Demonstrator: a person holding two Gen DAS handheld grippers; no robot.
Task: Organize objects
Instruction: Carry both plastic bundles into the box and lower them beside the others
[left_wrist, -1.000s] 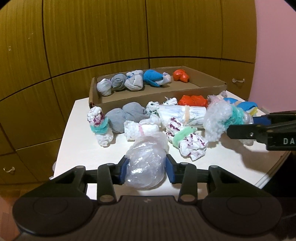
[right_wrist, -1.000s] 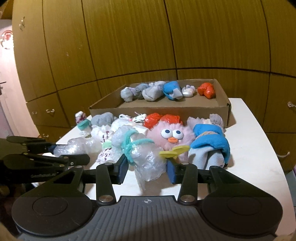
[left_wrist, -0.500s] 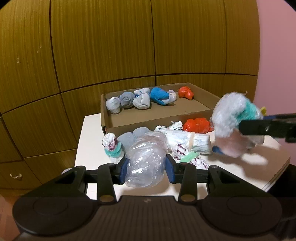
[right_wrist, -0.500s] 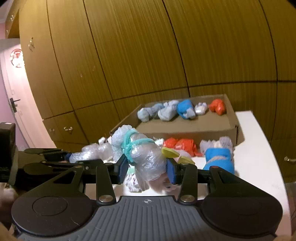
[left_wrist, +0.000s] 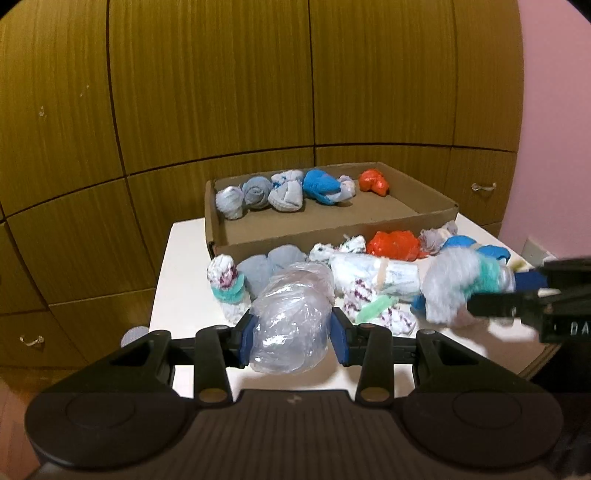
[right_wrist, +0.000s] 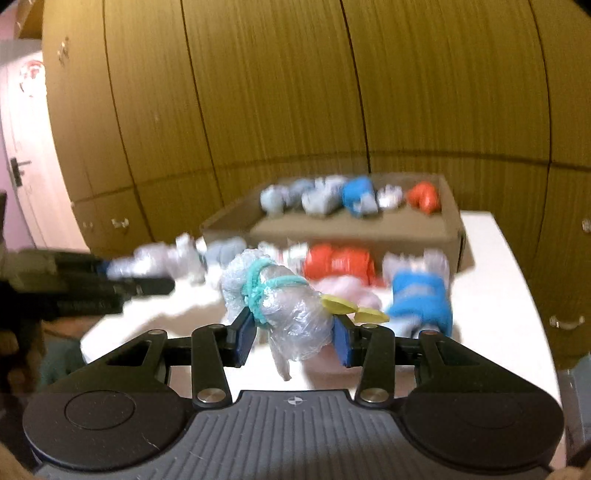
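Left wrist view: left gripper (left_wrist: 291, 338) pinches clear plastic bundle (left_wrist: 291, 325) between blue pads, above front edge of white table (left_wrist: 184, 288). Right gripper (right_wrist: 291, 341) pinches plastic bundle tied with teal band (right_wrist: 277, 301), held above table. White letters "DA" readable on right gripper's black body at right edge; rest cut off. Cardboard tray (left_wrist: 424, 218) behind holds row of rolled bundles. No other writing legible.

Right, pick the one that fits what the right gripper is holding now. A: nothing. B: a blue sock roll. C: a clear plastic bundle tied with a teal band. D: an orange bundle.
C: in the right wrist view the right gripper is clamped on a clear crinkled plastic bundle tied with a teal band, both blue pads against its sides.
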